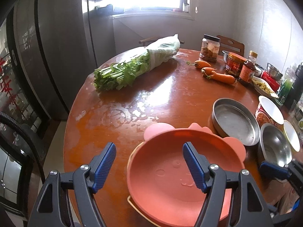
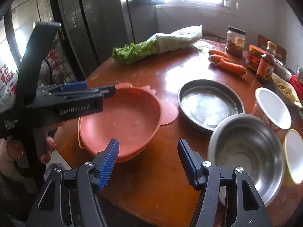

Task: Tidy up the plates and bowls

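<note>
Left tongs (image 1: pixel 149 167) and right tongs (image 2: pixel 148 163) hung agape, gripping nothing. Pink plate (image 2: pixel 121 121) sat near tabletop (image 2: pixel 166 170) edge; steel bowl (image 2: pixel 246 151) to its right; steel dish (image 2: pixel 210 104) beyond; carrots (image 2: pixel 227 62) farther back.

Black gripper (image 1: pixel 149 164) (blue ribbed pads)

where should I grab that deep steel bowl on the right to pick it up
Pinch the near rim of the deep steel bowl, coming from above with one jaw inside and one outside. Its thin upright wall suits that, and the right gripper, open, is already beside it.
</note>
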Action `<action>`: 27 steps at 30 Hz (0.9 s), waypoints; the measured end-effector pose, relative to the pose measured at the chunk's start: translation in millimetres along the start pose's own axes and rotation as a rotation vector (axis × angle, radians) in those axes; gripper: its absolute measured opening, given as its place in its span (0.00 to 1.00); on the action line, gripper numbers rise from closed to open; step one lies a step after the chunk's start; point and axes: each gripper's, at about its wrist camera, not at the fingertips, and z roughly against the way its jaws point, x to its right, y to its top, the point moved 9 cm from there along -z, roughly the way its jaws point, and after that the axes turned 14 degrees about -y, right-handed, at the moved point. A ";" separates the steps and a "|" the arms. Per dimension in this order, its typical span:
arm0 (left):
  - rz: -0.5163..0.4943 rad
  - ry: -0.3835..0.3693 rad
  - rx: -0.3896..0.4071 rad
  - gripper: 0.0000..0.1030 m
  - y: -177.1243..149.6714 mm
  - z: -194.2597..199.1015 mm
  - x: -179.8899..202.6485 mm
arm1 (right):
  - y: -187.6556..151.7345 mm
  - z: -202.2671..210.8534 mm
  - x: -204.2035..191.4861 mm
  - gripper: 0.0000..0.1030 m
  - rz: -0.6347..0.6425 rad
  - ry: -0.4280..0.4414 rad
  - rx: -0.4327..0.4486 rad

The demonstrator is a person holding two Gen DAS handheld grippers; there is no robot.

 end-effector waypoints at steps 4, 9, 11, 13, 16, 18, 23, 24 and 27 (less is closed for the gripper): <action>-0.018 -0.001 0.004 0.71 3.1 3.4 11.4 | 6.3 10.0 11.7 0.64 -0.020 -0.015 0.031; -0.025 -0.017 0.008 0.71 9.0 5.0 24.3 | 12.4 18.3 26.8 0.65 -0.039 -0.032 0.052; -0.028 -0.022 0.010 0.71 12.5 4.9 28.5 | 15.9 21.5 34.5 0.65 -0.050 -0.037 0.059; -0.033 -0.033 0.012 0.71 16.5 4.3 33.6 | 19.9 23.8 40.9 0.65 -0.060 -0.041 0.065; -0.035 -0.043 0.013 0.71 22.5 1.4 38.8 | 27.4 25.7 53.0 0.65 -0.087 -0.046 0.068; -0.038 -0.050 0.008 0.71 25.6 -1.5 42.3 | 31.3 26.6 59.3 0.65 -0.105 -0.047 0.069; -0.054 -0.070 0.005 0.71 34.7 -5.9 50.7 | 41.1 23.1 72.3 0.65 -0.128 -0.063 0.059; -0.056 -0.074 0.005 0.71 37.8 -7.0 51.9 | 43.0 22.4 73.9 0.65 -0.130 -0.067 0.058; -0.061 -0.084 0.005 0.71 45.1 -11.0 53.9 | 51.9 20.5 81.6 0.65 -0.137 -0.080 0.058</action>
